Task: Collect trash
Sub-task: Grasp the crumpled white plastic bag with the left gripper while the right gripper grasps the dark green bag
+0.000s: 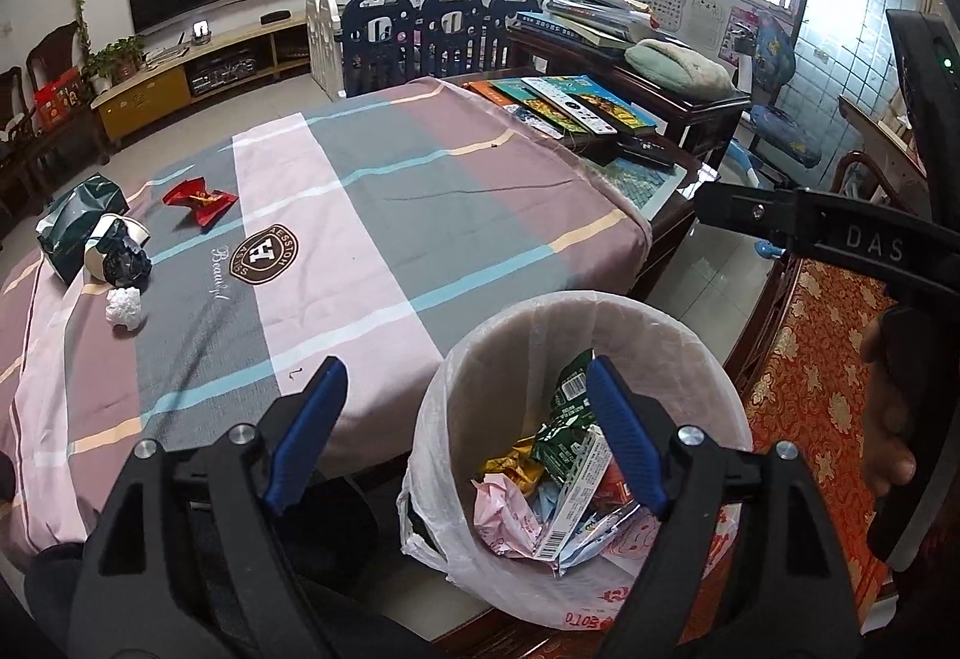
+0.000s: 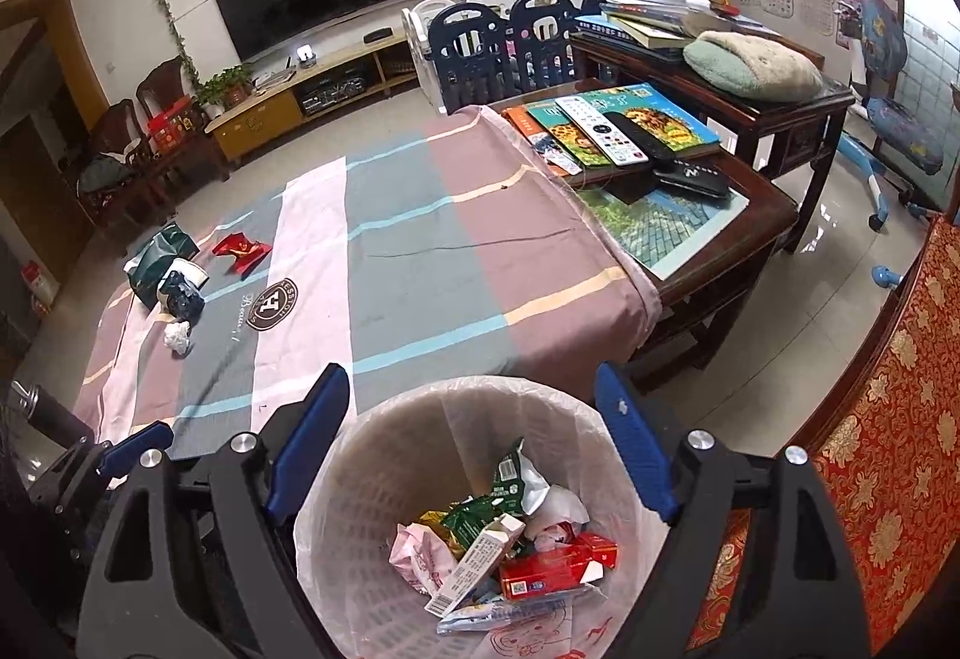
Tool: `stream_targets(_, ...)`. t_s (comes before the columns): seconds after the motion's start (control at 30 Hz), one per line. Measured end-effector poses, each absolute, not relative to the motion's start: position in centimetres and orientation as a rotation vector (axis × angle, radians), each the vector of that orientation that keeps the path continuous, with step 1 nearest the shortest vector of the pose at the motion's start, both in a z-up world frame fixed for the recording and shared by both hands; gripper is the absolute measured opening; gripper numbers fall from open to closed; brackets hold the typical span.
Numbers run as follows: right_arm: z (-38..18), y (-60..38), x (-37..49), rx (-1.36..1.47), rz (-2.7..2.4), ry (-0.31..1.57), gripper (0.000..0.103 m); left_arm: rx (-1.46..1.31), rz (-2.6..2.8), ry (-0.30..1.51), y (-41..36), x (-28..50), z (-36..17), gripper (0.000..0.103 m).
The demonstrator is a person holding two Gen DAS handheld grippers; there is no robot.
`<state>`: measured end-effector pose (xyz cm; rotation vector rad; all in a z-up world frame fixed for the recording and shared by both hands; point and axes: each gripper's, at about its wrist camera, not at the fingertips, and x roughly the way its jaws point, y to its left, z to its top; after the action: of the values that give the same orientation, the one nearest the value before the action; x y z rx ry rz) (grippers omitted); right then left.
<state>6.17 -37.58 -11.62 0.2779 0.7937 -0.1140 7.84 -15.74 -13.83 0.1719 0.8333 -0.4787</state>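
A white bin (image 1: 540, 306) (image 2: 480, 384) lined with a plastic bag stands at the near edge of the cloth-covered table (image 1: 384, 215) (image 2: 420, 251). Wrappers and cartons (image 1: 564, 479) (image 2: 510, 557) fill its bottom. My left gripper (image 1: 467, 368) hangs open over the bin's left rim, nothing between its blue pads. My right gripper (image 2: 471, 374) hangs open right above the bin, also empty. At the table's far left lie a red wrapper (image 1: 201, 197) (image 2: 240, 251), a green bag (image 1: 78, 221) (image 2: 159, 251), a paper cup stuffed with dark foil (image 1: 120, 251) (image 2: 180, 287) and a crumpled white tissue (image 1: 124, 306) (image 2: 177, 336).
Books and remotes (image 1: 570, 110) (image 2: 612, 131) cover the table's far right end. Behind it stands a dark side table (image 2: 780, 113) with books and a cushion. A red patterned sofa (image 1: 822, 359) (image 2: 900, 419) borders the bin on the right. A playpen fence (image 2: 504, 35) is beyond.
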Motion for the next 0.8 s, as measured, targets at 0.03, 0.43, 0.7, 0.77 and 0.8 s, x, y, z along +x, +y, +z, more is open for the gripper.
stream_targets(0.03,-11.4,-37.1,6.3,0.256,-0.128,0.776,0.083,0.169,-0.469,0.835,-15.5,8.0,-13.9,0.083)
stream_targets(0.43,-11.3,-34.8,9.1,0.245,-0.133,0.689,0.1,0.058,-0.138,0.83,-4.9,14.5,-16.1,0.092)
stream_targets(0.7,-14.3,-29.7,13.6,0.241,-0.002,0.851,0.1,-0.043,0.08,0.922,5.5,24.1,-20.1,0.075)
stream_targets(0.77,-14.6,-28.5,14.9,0.239,0.011,0.871,0.1,-0.081,0.098,0.94,7.0,26.7,-20.9,0.074)
stream_targets(0.8,-14.7,-27.9,15.6,0.236,0.017,0.877,0.1,-0.095,0.1,0.942,7.6,27.8,-21.3,0.074)
